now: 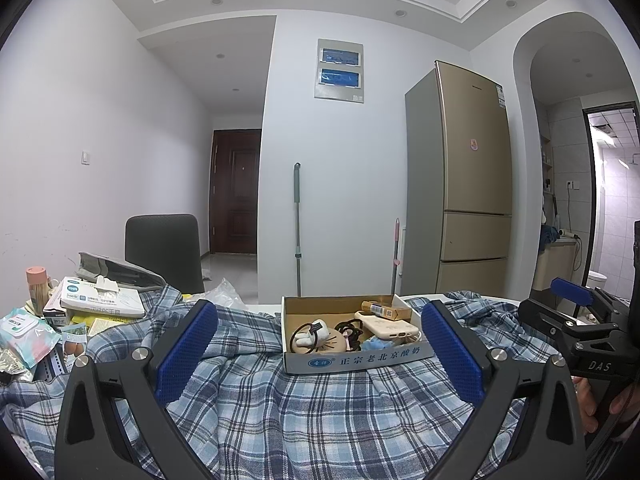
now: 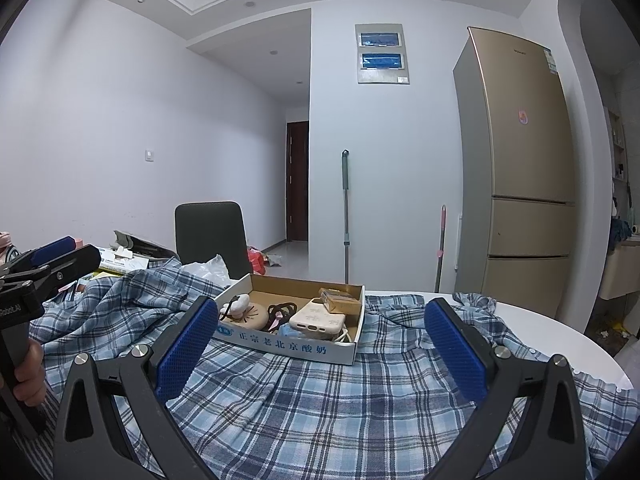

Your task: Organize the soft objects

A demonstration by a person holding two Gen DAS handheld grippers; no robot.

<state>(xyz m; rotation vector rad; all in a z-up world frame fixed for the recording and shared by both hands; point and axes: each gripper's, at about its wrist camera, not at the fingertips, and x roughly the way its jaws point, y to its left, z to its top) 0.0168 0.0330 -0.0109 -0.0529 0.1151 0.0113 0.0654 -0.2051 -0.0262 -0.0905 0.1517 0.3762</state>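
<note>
Hovering side by side near the viewer, the left tool (image 1: 320, 344) and right tool (image 2: 318, 340) both gape wide, holding nothing, above the rumpled plaid shirt (image 1: 312, 404) spread across the counter (image 2: 560, 320); a cardboard box (image 1: 352, 360) of small items sits on the shirt's far part, likely needing removal before folding.

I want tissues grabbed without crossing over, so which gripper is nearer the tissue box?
Left. The left gripper is just right of the tissue box; the right gripper is farther right, beyond the left one.
</note>
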